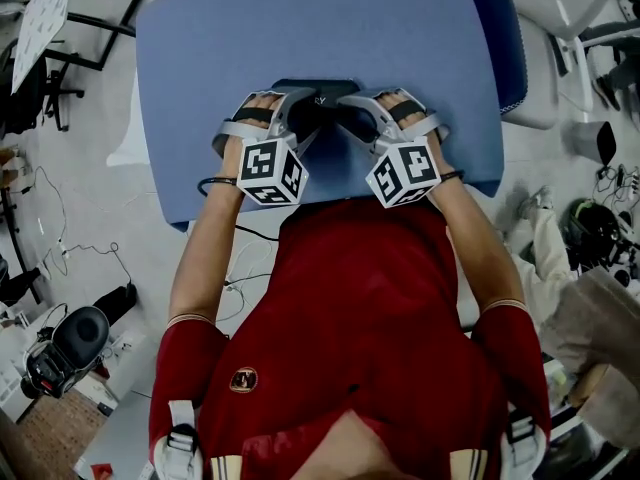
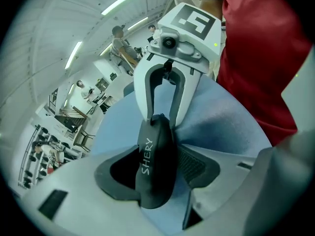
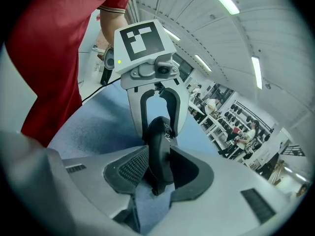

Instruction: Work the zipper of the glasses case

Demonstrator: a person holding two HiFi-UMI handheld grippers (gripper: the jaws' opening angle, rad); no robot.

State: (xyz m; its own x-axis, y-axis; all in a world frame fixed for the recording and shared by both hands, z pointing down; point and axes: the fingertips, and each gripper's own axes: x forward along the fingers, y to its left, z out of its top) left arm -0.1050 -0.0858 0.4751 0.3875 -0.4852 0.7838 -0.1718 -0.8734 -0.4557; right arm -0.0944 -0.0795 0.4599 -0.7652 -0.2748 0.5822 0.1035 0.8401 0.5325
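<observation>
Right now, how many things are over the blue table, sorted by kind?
glasses case: 1
grippers: 2 (left gripper, right gripper)
Total: 3
</observation>
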